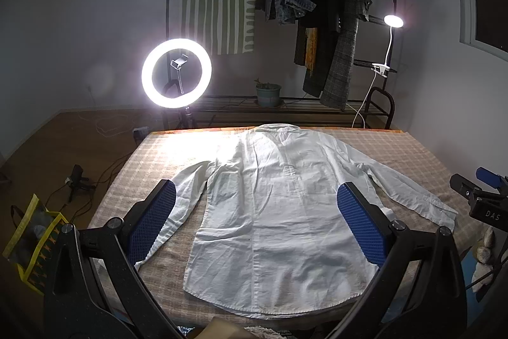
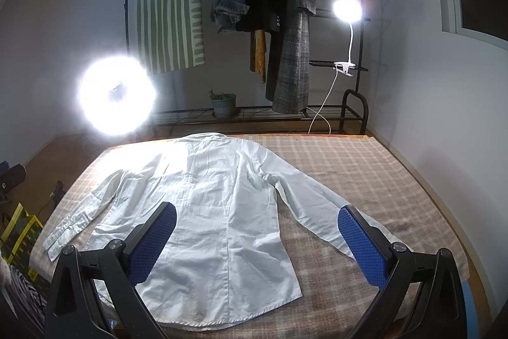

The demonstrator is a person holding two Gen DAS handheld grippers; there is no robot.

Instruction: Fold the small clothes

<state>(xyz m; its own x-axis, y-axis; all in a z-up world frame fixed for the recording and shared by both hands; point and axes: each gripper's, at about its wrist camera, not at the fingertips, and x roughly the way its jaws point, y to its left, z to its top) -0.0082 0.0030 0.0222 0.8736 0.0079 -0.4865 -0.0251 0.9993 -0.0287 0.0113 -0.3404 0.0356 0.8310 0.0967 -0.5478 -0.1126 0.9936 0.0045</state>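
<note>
A checked bench [image 1: 397, 148] is carrying a white shirt [image 1: 279, 212], lying flat at its middle, collar far, sleeves spreading left and right. Above its near hem, the left gripper [image 1: 258, 224] and right gripper [image 2: 257, 243] are hovering, jaws apart, holding nothing.

Ahead of your grippers, the shirt [image 1: 279, 212] is plain white. The tablecloth [image 2: 365, 167] beneath is beige-and-brown plaid. Your pads [image 1: 362, 221] are blue.

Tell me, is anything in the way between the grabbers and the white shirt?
No, nothing visible. The white shirt lies spread flat on the checked table cover, and the open left gripper and right gripper hang just above it with only air between.
</note>
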